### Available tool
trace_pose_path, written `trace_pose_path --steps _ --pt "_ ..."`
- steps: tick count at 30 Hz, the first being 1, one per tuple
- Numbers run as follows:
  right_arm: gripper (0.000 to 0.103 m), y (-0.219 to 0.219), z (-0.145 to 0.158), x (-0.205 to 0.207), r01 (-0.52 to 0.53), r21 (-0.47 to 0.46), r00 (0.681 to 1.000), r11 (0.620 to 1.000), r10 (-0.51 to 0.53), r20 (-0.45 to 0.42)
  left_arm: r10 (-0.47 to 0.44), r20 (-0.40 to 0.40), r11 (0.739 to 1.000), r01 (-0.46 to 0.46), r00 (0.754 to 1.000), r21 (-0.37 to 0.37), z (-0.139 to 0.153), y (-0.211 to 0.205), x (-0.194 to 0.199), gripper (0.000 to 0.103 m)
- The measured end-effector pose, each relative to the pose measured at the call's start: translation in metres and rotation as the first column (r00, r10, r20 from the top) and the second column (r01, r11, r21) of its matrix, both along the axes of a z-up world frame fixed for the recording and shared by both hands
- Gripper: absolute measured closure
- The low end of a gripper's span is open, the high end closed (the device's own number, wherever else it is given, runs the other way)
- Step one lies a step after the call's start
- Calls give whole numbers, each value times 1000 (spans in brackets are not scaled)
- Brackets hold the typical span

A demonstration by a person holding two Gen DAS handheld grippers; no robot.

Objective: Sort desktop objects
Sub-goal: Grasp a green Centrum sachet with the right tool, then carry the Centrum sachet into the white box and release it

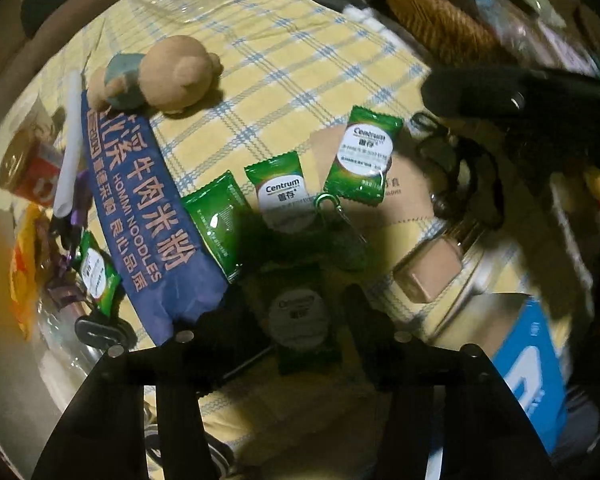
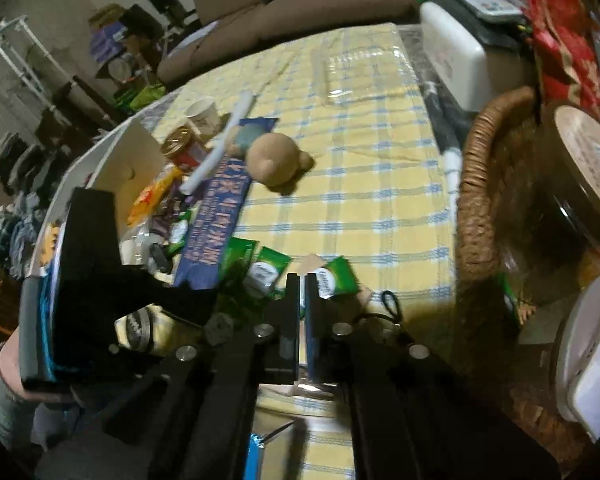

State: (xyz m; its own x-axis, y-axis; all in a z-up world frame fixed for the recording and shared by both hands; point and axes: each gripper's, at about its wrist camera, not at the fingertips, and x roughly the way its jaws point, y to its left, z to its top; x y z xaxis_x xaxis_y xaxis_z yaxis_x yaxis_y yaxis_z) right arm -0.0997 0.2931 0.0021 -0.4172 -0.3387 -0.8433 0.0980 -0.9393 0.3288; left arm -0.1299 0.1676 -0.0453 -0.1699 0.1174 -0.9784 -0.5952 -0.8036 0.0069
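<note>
One green Centrum sachet (image 1: 300,316) lies flat on the desk between the half-spread jaws of the left gripper (image 1: 296,320), light, crinkly and slippery, likely best pinched across its edges, while the right gripper (image 2: 302,292) is pressed together, empty.

On the bench (image 1: 300,60), 3 sachets (image 1: 282,192) lie in a row right of the noodle packet (image 1: 140,208); the plush toy (image 1: 172,74) sits farther off, my basket (image 1: 432,12) far right.

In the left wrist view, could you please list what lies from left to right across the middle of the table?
Red can → white tube → blue noodle pack → three green sachets → black cord.
</note>
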Motion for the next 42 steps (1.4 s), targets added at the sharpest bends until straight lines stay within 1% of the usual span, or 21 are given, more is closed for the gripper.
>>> trace_pose_path --steps 1,2,3,5,7,11,13,15,17,20,22,25,26,27,28,29,31,34,36,39,42 --pt "91 -1 -3 -2 -2 0 1000 1000 2 7 -13 -2 1000 13 1000 13 1 1 3 68" --pt "87 -2 -5 -2 -4 4 1000 1000 3 13 -17 -3 1000 17 1000 16 2 2 4 74" --pt "84 -3 -7 -3 -5 10 1000 1000 5 19 -7 -10 1000 7 1000 12 4 1 5 74" --pt "68 -7 -12 -5 -1 16 1000 1000 1 31 16 -15 1000 -15 1000 20 5 -3 4 75" --pt "60 -11 -17 -8 11 21 999 1000 -12 38 43 -17 998 -42 999 45 8 -9 2 76" --pt "57 -17 -22 -14 11 46 999 999 -13 37 90 -8 990 -88 996 114 18 -23 -1 76" --pt "53 -24 -26 -18 -8 116 999 993 4 34 121 -2 981 -119 993 151 27 -32 -3 76" --pt "43 -30 -29 -19 -44 156 998 987 38 40 162 0 969 -159 987 188 38 -43 -7 76" --pt "39 -32 -30 -18 -76 162 997 984 70 44 201 2 952 -196 980 234 51 -59 -11 76" --pt "39 -36 -33 -17 -112 205 994 972 106 39 236 30 915 -233 971 330 70 -79 -15 76" --pt "39 -43 -38 -16 -151 250 989 956 145 43 242 42 897 -240 969 371 77 -85 -12 76" --pt "41 -56 -49 -15 -195 333 981 922 188 55 241 38 893 -237 970 383 84 -87 -10 76" --pt "44 -58 -49 -15 -198 348 980 916 195 45 241 37 892 -237 970 384 82 -89 -12 76" --pt "50 -58 -48 -15 -190 352 981 917 192 29 242 37 892 -238 969 385 83 -91 -10 76" --pt "52 -55 -47 -16 -173 356 984 918 176 26 244 38 891 -239 969 386 84 -92 -9 76" --pt "58 -52 -47 -17 -165 346 986 923 165 28 246 40 889 -241 969 389 85 -94 -8 76" --pt "59 -44 -46 -17 -155 293 988 943 153 28 251 46 885 -248 967 393 84 -98 -6 76" --pt "59 -38 -39 -15 -124 295 992 947 129 3 263 47 880 -259 964 398 83 -106 -4 76" --pt "59 -34 -27 -12 -108 270 992 957 120 -29 279 58 864 -277 959 421 88 -115 -3 76" --pt "59 -34 -1 -6 -91 212 989 973 113 -96 304 46 849 -292 952 441 104 -134 2 76" --pt "59 -46 23 2 -114 179 977 977 143 -155 340 15 829 -307 940 467 129 -164 12 76"
